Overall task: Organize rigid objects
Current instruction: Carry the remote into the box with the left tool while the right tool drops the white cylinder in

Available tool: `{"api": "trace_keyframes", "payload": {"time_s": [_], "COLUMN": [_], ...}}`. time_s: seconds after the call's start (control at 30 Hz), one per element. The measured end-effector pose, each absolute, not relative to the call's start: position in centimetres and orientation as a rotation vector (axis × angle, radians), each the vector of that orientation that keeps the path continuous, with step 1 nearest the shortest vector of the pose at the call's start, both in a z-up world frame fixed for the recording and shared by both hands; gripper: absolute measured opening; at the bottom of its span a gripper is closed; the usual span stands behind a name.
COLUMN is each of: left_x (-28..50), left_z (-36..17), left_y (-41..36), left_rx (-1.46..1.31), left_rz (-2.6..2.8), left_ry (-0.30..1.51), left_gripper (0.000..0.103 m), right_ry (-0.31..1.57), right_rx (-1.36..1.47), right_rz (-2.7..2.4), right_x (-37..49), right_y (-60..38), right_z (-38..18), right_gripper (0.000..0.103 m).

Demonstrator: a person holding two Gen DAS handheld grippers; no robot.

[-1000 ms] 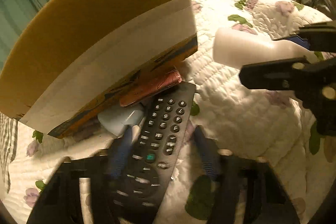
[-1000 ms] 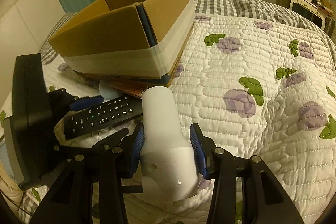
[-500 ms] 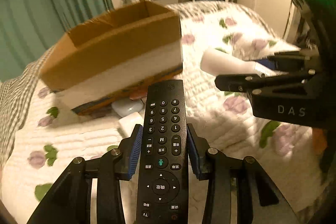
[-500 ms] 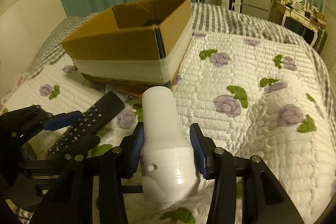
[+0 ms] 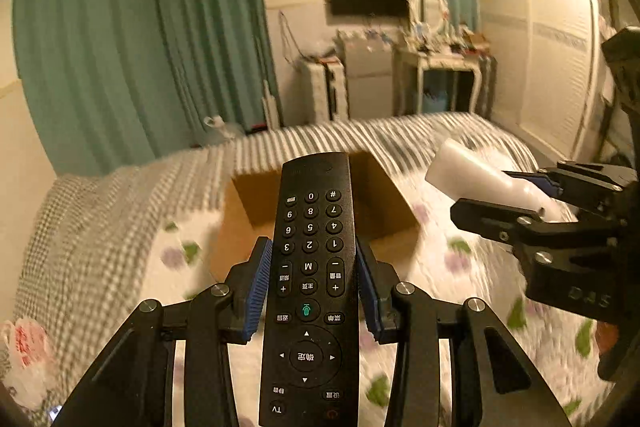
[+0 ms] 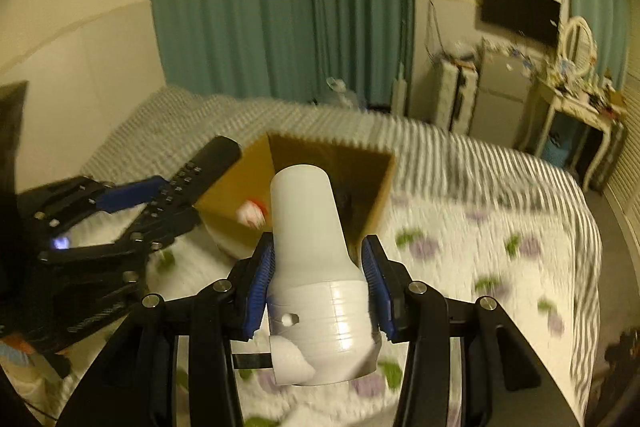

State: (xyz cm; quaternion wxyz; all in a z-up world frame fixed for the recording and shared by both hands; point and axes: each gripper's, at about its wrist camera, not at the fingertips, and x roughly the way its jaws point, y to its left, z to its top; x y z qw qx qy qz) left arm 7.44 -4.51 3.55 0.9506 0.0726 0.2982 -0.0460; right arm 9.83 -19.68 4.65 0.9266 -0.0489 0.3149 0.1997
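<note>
A black remote control [image 5: 310, 291], long and slim with white-marked buttons facing up, is being gripped between the blue-padded jaws of the left gripper [image 5: 313, 287], above the open cardboard box [image 5: 384, 203] on the bed [image 5: 120, 211]. A white plastic nozzle-like part [image 6: 316, 275], tapered and ridged, is being clamped by the right gripper [image 6: 318, 289].
</note>
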Motion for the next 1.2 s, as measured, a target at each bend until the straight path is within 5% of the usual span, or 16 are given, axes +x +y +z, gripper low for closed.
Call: {"api": "trace_keyframes", "payload": {"time_s": [0.23, 0.6, 0.73, 0.83, 1.2], "left_x": [13.9, 22.2, 21.9, 21.3, 16.3], "left_z": [3.9, -5.2, -5.4, -4.1, -1.1], "left_y": [-2.5, 0.2, 0.0, -0.1, 1.6], "left_rx": [0.13, 0.081, 0.077, 0.072, 0.024], "left_rz": [-0.049, -0.025, -0.045, -0.042, -0.002], "left_ry": [0.611, 0.763, 0.732, 0.687, 0.646], "left_gripper": [0.041, 0.041, 0.044, 0.058, 0.058], "right_ry": [0.594, 0.708, 0.736, 0.736, 0.729], "right_rx": [-0.133, -0.131, -0.117, -0.115, -0.138], "right_rz": [0.428, 0.422, 0.426, 0.426, 0.447], "right_x": [14.9, 23.8, 24.8, 24.3, 21.8], "right_y": [-17.4, -16.7, -17.2, -17.4, -15.6], "right_z": [6.6, -1.4, -3.2, -3.3, -2.7], "right_gripper": [0.044, 0.044, 0.044, 0.044, 0.044]}}
